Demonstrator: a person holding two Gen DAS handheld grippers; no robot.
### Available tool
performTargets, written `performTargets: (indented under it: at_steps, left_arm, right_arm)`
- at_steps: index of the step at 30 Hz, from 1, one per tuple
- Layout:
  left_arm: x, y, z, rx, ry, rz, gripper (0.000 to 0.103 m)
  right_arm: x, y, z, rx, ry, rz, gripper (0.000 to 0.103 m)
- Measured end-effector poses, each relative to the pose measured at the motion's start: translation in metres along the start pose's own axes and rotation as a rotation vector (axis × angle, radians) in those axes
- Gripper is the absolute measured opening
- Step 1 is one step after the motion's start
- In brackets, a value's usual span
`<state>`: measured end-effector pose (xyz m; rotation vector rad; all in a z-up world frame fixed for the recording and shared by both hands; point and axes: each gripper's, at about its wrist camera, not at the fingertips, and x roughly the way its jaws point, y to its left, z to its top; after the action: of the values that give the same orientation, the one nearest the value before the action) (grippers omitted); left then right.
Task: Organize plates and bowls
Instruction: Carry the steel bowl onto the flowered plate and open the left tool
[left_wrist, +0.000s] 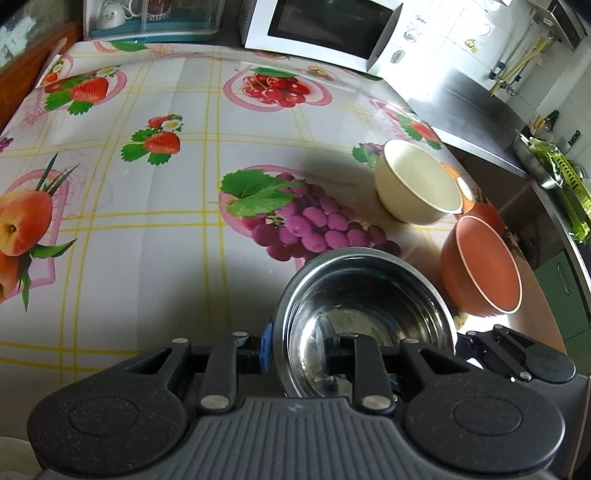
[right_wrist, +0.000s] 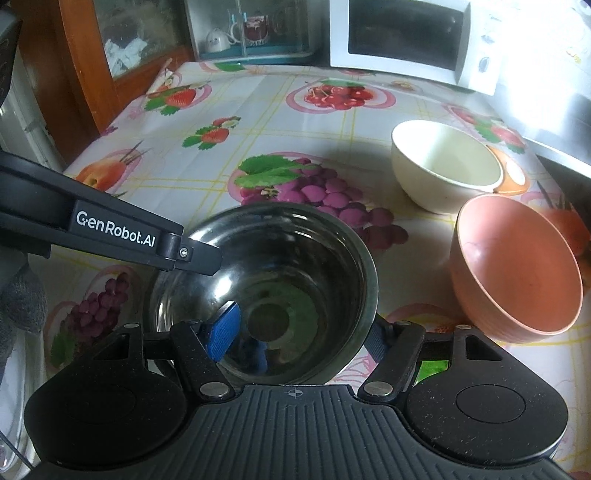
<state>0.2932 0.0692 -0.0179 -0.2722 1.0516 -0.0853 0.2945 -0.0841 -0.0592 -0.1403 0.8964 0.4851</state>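
Observation:
A steel bowl (left_wrist: 364, 317) (right_wrist: 266, 295) stands low in both views on the fruit-print tablecloth. My left gripper (left_wrist: 295, 350) is shut on its left rim, one finger outside and one inside. My right gripper (right_wrist: 301, 336) straddles the bowl's right rim, a blue pad (right_wrist: 223, 332) inside and the other finger outside; whether it clamps the rim is unclear. The left gripper's arm (right_wrist: 110, 230) reaches in from the left in the right wrist view. A cream bowl (left_wrist: 419, 182) (right_wrist: 445, 166) and an orange bowl (left_wrist: 482, 271) (right_wrist: 515, 266) stand to the right.
An orange dish (right_wrist: 511, 177) peeks from behind the cream bowl. A white microwave (left_wrist: 325, 29) (right_wrist: 410, 40) and a clear cup box (left_wrist: 151, 18) (right_wrist: 251, 33) stand at the table's back. A steel counter (left_wrist: 480, 114) lies to the right.

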Motion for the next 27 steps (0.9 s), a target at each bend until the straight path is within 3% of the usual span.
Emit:
performTargets:
  at_steps: [6,19,27]
  left_arm:
    - [0.004,0.004,-0.001,-0.004,0.011,0.009,0.024]
    - [-0.015,-0.004,0.002,0.009,-0.036,0.03,0.058]
    - [-0.03,-0.028,0.009,0.044,-0.082,0.006,0.066]
  right_arm:
    - [0.0,-0.002,-0.002,0.001,0.005,-0.007,0.071]
    - [-0.019,-0.016,0.0,0.005,-0.032,-0.032,0.08]
    - [-0.039,-0.044,0.004,0.027,-0.08,-0.08,0.081]
